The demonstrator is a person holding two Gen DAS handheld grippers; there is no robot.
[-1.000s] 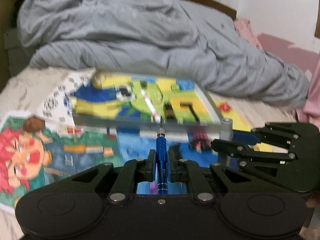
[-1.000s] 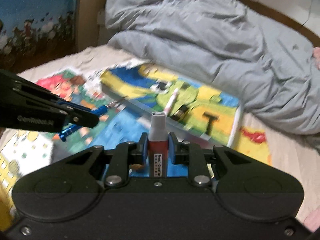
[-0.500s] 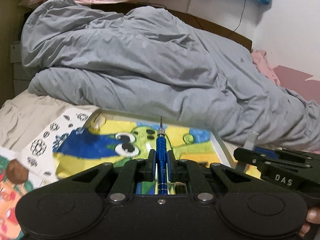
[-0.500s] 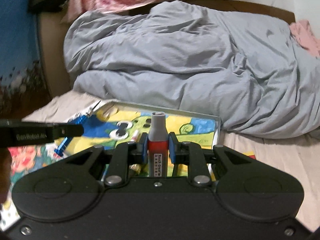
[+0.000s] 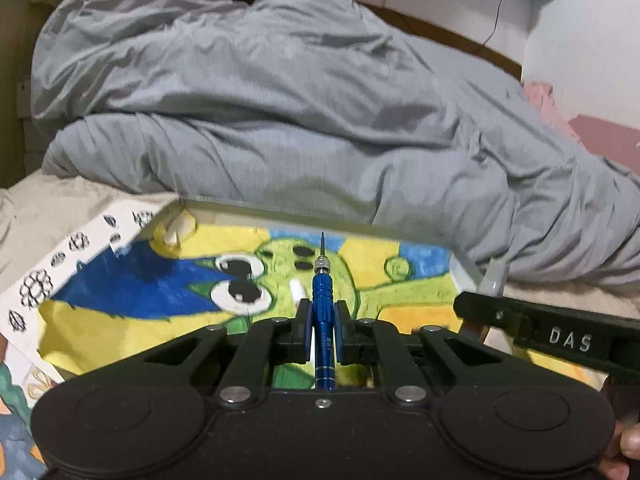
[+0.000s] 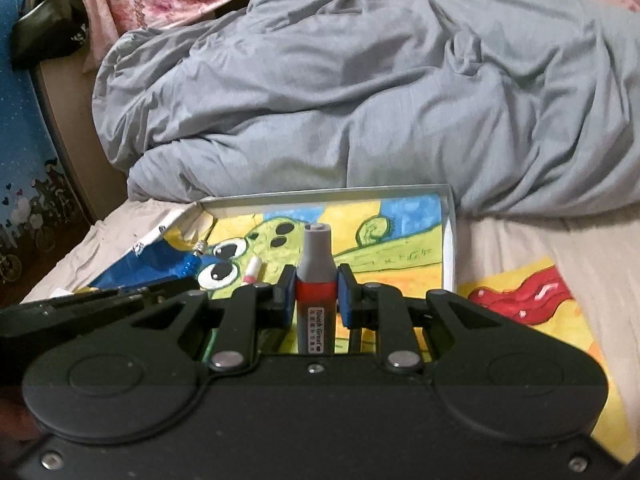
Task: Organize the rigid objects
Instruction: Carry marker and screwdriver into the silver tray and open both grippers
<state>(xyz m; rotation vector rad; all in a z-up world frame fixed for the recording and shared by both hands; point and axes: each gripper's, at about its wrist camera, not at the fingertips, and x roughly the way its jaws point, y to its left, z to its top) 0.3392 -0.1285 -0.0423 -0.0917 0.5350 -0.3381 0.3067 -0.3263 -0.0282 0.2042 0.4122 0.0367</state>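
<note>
With the blue precision screwdriver (image 5: 322, 312) pinched in the left gripper (image 5: 323, 316) and the red-banded marker (image 6: 316, 280) pinched in the right gripper (image 6: 316, 296), both over the shallow tray (image 6: 450, 236) on the bed, lower each flat before releasing, clear of the pen (image 6: 253, 270).

We see a blue screwdriver (image 5: 322, 312), tip pointing far, over the shallow tray (image 6: 451, 236) lined with a green cartoon drawing. Grey-capped red marker (image 6: 315, 280) upright just right of it. White pen (image 6: 253, 270) lies in tray.
</note>
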